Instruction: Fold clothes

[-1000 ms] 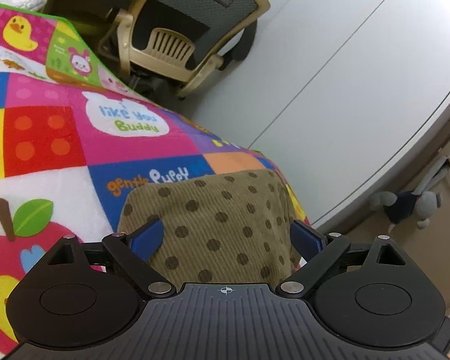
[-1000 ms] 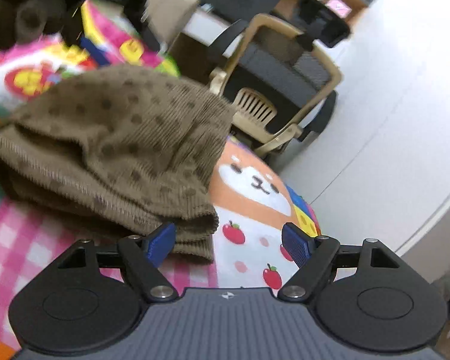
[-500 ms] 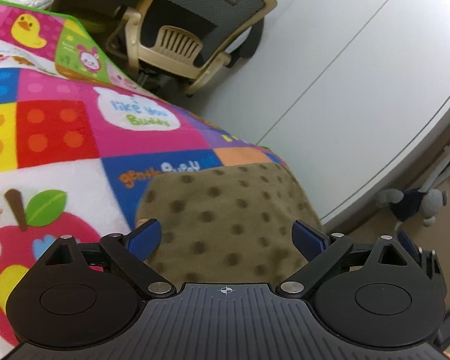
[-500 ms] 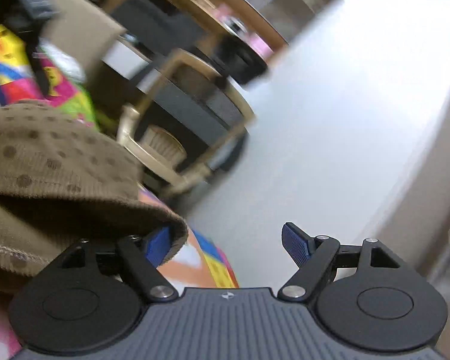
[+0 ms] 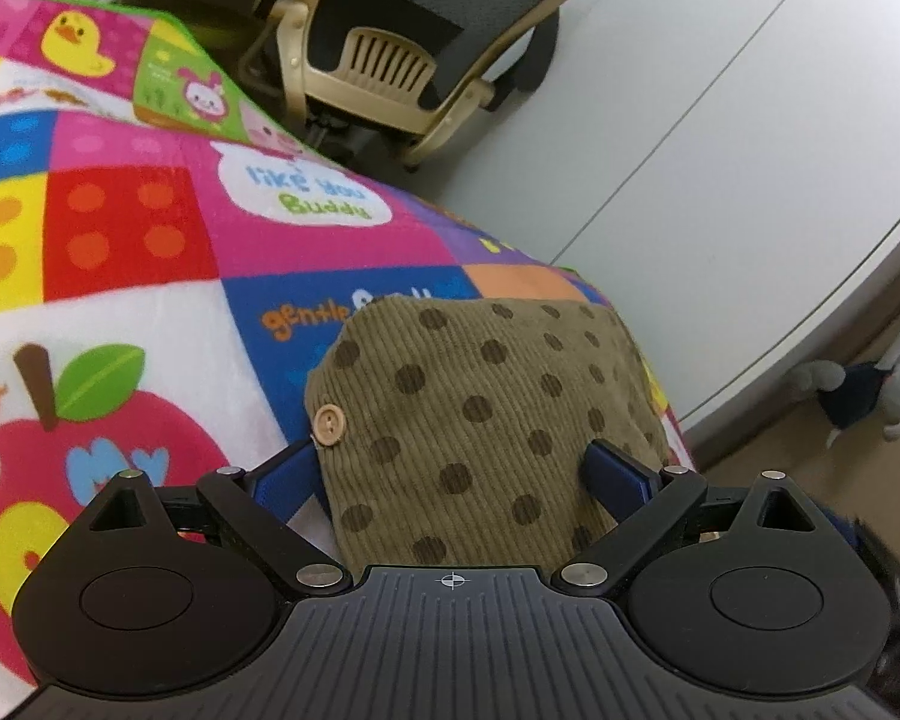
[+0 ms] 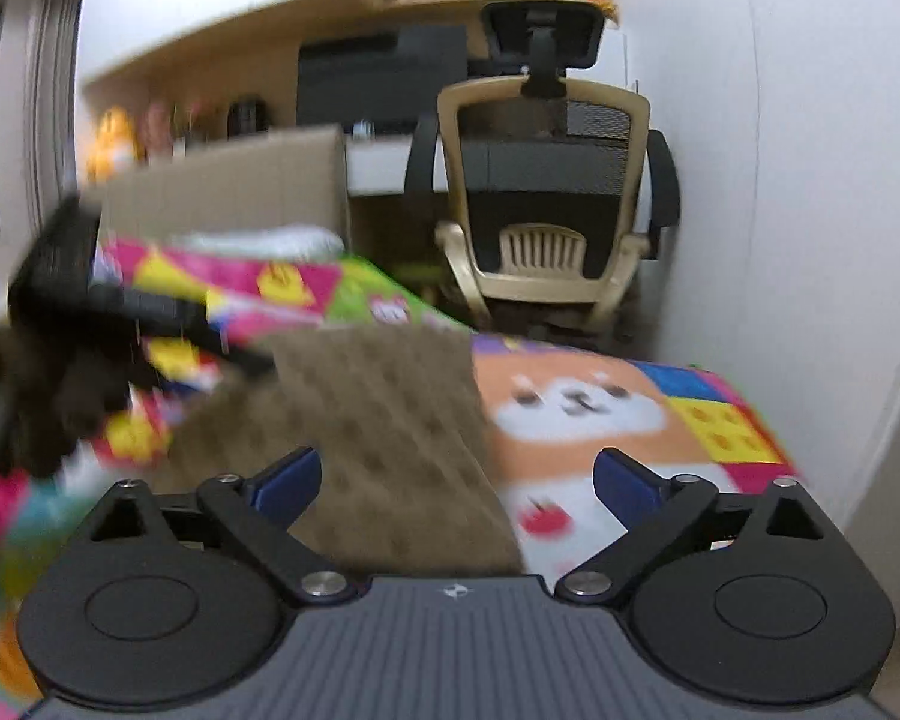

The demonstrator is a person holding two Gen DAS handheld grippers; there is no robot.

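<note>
A folded olive-brown corduroy garment [image 5: 486,414] with dark dots and a tan button [image 5: 328,421] lies on a colourful cartoon blanket [image 5: 132,240]. My left gripper [image 5: 450,474] is open just above it, its blue fingertips either side of the fabric, gripping nothing. In the blurred right wrist view the same garment [image 6: 384,438] lies flat on the blanket. My right gripper [image 6: 456,480] is open and empty, over the garment's right edge. The other gripper [image 6: 90,300] shows as a dark blur at the left.
A beige and black office chair [image 5: 426,42] [image 6: 540,192] stands beyond the blanket's far edge. A white wall panel [image 5: 720,120] runs along the right. A cardboard box [image 6: 228,186] sits behind the blanket. A grey plush toy [image 5: 858,390] lies on the floor at the right.
The right gripper has swung away from the garment's thick folded edge and now looks level along the blanket. The left gripper has shifted slightly; the garment's button now shows. Both stay open.
</note>
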